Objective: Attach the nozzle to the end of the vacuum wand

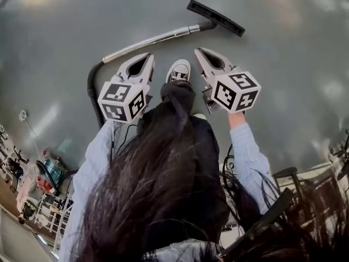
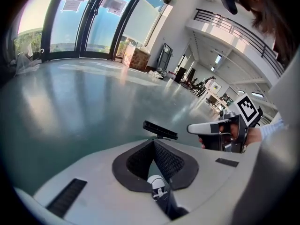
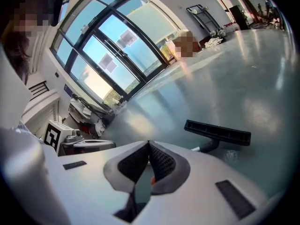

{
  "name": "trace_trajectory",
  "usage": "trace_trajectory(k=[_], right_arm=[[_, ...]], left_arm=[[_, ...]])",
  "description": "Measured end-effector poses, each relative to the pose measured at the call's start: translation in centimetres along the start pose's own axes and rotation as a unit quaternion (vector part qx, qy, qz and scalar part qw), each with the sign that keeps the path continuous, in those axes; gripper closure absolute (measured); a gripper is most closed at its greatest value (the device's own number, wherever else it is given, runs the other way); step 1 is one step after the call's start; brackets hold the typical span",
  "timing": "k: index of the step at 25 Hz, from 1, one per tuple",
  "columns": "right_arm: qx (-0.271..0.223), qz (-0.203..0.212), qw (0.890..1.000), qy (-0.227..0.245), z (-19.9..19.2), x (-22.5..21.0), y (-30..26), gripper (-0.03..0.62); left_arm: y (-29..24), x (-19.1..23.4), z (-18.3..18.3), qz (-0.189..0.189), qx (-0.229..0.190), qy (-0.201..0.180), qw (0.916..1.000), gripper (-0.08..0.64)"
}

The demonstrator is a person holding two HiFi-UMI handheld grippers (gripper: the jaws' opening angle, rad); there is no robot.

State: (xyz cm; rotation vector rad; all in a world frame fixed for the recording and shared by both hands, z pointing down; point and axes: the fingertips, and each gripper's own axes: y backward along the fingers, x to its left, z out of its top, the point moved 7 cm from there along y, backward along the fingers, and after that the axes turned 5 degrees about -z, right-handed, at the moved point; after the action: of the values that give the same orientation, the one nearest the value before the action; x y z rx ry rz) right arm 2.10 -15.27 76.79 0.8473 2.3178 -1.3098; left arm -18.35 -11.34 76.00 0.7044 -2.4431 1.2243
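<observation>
A silver vacuum wand [image 1: 150, 40] lies on the grey floor, and the neck of the black nozzle [image 1: 215, 17] sits on its far end. Both grippers hang above the floor on the near side of the wand, holding nothing. My left gripper [image 1: 146, 58] is shut, its tips near the wand's middle. My right gripper [image 1: 198, 52] is shut too, a little short of the nozzle. The left gripper view has the nozzle [image 2: 160, 130] beyond the closed pads, with the right gripper [image 2: 225, 128] beside it. In the right gripper view the nozzle [image 3: 218, 131] lies ahead to the right.
A black hose [image 1: 92, 91] curves from the wand's near end toward me. My white shoe [image 1: 179, 71] stands between the grippers. Carts and clutter [image 1: 38, 184] fill the lower left, dark chairs [image 1: 305, 190] the lower right. Tall windows [image 2: 93, 22] and a cardboard box [image 2: 136, 58] line the far wall.
</observation>
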Motion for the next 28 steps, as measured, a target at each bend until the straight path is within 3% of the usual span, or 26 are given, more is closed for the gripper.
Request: trace_trajectory(k=[10, 15, 20, 25, 28], right_arm=[[0.001, -0.02, 1.0, 0.003, 6.7, 9.4, 12.8, 0.586], [-0.023, -0.023, 0.999, 0.012, 10.7, 14.7, 21.4, 0.586], [-0.038, -0.029, 0.999, 0.021, 12.2, 21.3, 31.4, 0.586], [-0.054, -0.018, 0.998, 0.032, 14.1, 27.1, 40.4, 0.586], [-0.069, -0.023, 0.997, 0.028, 14.3, 29.1, 44.4, 0.586]], left_arm=[[11.9, -8.0, 6.7, 0.009, -0.014, 0.042, 0.999, 0.555], [17.7, -14.7, 12.3, -0.005, -0.06, 0.086, 0.9945, 0.555], [25.4, -23.1, 14.6, -0.019, -0.096, 0.116, 0.9884, 0.554], [32.4, -31.1, 17.2, -0.023, -0.122, 0.1, 0.9872, 0.555], [36.1, -35.0, 18.4, -0.021, -0.122, 0.061, 0.9905, 0.554]])
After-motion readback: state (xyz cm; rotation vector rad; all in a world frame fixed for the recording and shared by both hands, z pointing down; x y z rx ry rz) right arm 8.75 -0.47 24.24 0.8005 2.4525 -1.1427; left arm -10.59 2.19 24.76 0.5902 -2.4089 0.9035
